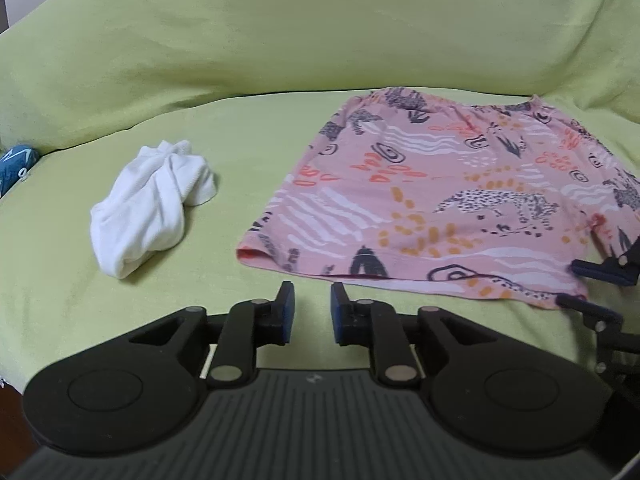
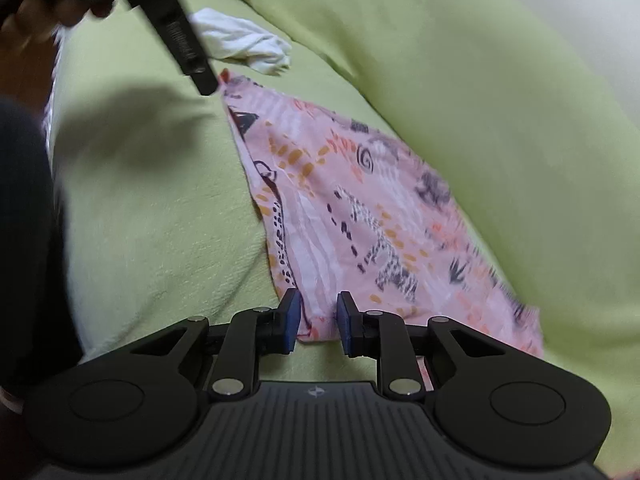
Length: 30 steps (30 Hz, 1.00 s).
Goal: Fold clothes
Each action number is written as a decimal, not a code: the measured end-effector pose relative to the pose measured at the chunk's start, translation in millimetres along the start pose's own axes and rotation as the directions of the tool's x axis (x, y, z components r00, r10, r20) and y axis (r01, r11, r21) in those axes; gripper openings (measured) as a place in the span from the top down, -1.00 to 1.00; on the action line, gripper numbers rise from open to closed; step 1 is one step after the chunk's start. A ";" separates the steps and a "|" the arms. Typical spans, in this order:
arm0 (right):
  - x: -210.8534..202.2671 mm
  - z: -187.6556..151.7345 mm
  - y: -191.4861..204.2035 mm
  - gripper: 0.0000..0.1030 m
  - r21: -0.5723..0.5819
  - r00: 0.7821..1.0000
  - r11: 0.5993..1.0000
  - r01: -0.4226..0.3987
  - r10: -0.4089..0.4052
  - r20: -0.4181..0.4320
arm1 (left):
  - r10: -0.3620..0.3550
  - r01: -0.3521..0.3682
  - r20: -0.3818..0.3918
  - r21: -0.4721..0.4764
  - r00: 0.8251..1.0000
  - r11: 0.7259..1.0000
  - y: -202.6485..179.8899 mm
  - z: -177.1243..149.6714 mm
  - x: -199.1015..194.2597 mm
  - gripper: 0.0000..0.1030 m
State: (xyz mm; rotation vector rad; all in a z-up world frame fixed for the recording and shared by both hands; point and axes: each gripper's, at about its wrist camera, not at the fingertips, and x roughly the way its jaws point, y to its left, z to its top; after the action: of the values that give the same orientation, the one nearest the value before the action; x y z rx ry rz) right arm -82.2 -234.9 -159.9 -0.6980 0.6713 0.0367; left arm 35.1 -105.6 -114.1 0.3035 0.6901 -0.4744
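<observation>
Green sofa (image 1: 280, 40); right gripper (image 2: 318, 322) ajar astride pink shorts (image 2: 360, 200)

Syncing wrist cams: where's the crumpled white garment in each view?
Left wrist: crumpled white cloth garment lies left of centre on the green sofa cover.
Right wrist: same garment near the top, left of centre.
Shared landmark: pink animal-print cloth garment, beside it in both.
</observation>
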 end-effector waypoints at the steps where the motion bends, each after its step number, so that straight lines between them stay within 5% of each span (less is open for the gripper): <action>1: 0.3 -0.2 1.6 0.68 -0.011 1.000 1.000 0.009 -0.009 -0.001 | -0.003 0.003 0.000 0.004 1.000 1.000 -1.5 -0.3 0.0 0.69; 2: 0.6 -0.3 3.0 0.95 -0.022 1.000 1.000 0.018 -0.018 -0.002 | -0.007 0.007 0.000 0.008 1.000 1.000 -3.0 -0.6 0.1 0.68; 3: 0.7 -0.1 3.2 1.00 -0.023 1.000 1.000 0.014 -0.014 -0.003 | -0.009 0.009 -0.002 0.008 1.000 1.000 -3.9 -1.1 0.0 0.68; 14: -17.5 -15.1 -4.7 1.00 0.086 0.996 0.992 -0.094 0.094 0.007 | -0.029 0.030 -0.007 0.034 1.000 0.999 -26.8 -2.0 -8.4 0.68; 19: -46.7 -31.5 -44.8 0.64 0.319 0.979 0.926 -0.201 0.179 0.097 | -0.082 0.080 0.010 0.124 0.997 0.989 -68.8 6.9 -20.3 0.62; 23: -64.9 -85.9 -85.8 0.53 0.473 0.997 0.878 -0.071 0.075 0.009 | -0.167 0.145 0.044 0.309 0.985 0.940 -133.7 10.5 -34.7 0.57; 26: -68.1 -137.9 -122.0 0.49 0.581 0.993 0.812 0.062 0.009 -0.118 | -0.241 0.181 0.070 0.471 0.968 0.863 -190.8 7.1 -42.5 0.39; 27: -70.4 -156.7 -137.6 0.48 0.643 0.989 0.760 0.097 0.001 -0.150 | -0.261 0.189 0.071 0.516 0.963 0.836 -207.6 5.1 -43.6 0.38; 30: -82.0 -209.2 -184.2 0.26 0.850 0.991 0.514 0.112 0.007 -0.134 | -0.301 0.217 0.048 0.586 0.952 0.781 -246.5 2.1 -42.4 0.36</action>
State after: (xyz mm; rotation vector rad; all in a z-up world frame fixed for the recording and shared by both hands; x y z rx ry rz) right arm -218.4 -488.9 -123.3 0.2743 0.6835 -0.3919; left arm -118.5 -303.1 -111.7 0.7468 0.4345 -0.9686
